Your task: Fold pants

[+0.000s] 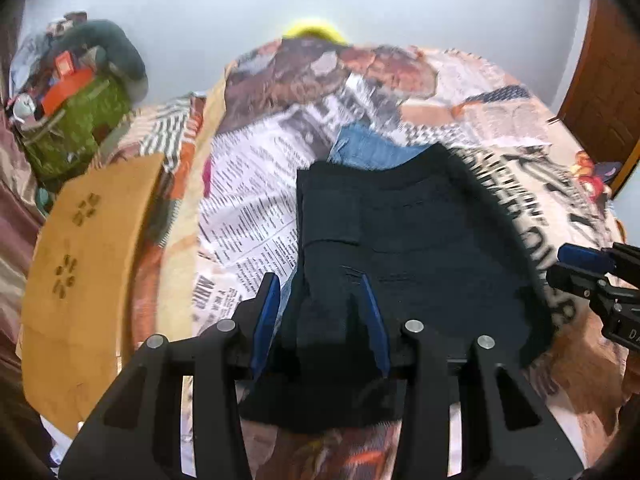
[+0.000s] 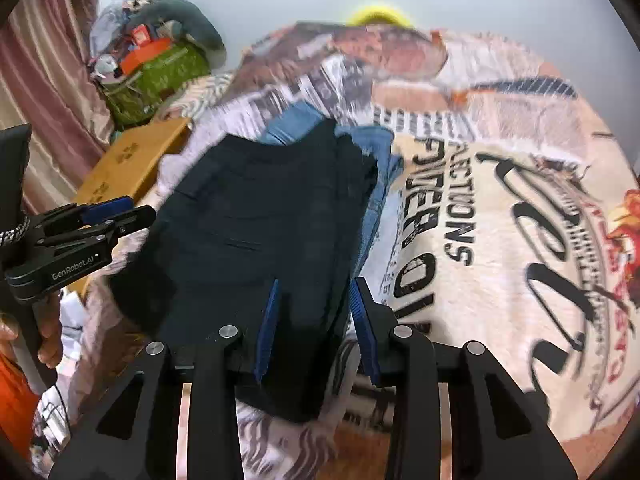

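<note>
Dark navy pants (image 1: 420,232) lie folded on a printed blanket (image 1: 248,208), on top of blue jeans (image 1: 372,148). My left gripper (image 1: 320,284) has its blue-padded jaws apart around the pants' near left corner, with cloth between them. My right gripper (image 2: 314,288) has its jaws apart around the near right edge of the pants (image 2: 256,208); the jeans (image 2: 380,160) show beyond. The right gripper also shows in the left wrist view (image 1: 584,264), and the left gripper in the right wrist view (image 2: 116,212).
A tan cardboard box (image 1: 88,264) lies left of the pants. A green bag with clutter (image 1: 76,120) stands at the far left by a curtain (image 2: 48,80). A yellow object (image 1: 312,32) shows beyond the blanket. A wooden door (image 1: 604,92) is at the right.
</note>
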`<state>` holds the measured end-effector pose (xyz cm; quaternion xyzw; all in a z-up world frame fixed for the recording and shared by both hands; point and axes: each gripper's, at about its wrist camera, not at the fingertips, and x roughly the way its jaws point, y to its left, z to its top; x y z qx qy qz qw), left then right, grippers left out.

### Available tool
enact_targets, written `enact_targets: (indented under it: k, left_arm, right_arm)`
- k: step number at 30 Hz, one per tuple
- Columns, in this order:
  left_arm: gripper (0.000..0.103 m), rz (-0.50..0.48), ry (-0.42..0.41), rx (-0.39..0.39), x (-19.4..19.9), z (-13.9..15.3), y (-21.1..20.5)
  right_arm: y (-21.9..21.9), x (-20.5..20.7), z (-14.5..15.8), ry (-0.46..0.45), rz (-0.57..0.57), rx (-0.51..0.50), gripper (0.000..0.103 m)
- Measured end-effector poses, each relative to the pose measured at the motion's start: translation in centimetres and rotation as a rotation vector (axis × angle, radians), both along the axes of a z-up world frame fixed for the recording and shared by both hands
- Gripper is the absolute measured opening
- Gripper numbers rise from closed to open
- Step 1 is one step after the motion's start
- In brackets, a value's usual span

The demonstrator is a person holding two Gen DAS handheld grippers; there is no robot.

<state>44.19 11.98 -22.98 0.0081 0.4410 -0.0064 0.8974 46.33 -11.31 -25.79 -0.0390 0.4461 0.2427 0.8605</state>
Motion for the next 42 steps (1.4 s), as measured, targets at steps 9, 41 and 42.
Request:
enact_targets:
  k: [9, 41, 42]
  left_arm:
    - [0.042, -0.028, -0.223, 0.024, -8.8, 10.4, -2.4]
    - [0.099, 0.042, -0.726, 0.027, -32.5, 22.8, -7.4]
    - [0.1, 0.042, -0.731, 0.023, -32.7, 22.9, -7.4]
  right_arm:
    - [-2.0, -7.8, 9.4, -0.226, 0.035, 0.057, 0.036]
    - [-4.2, -29.0, 21.0, -0.799, 0.017, 0.19, 0.083]
    - [-4.1, -29.1, 20.9, -0.796, 0.015, 0.192, 0.084]
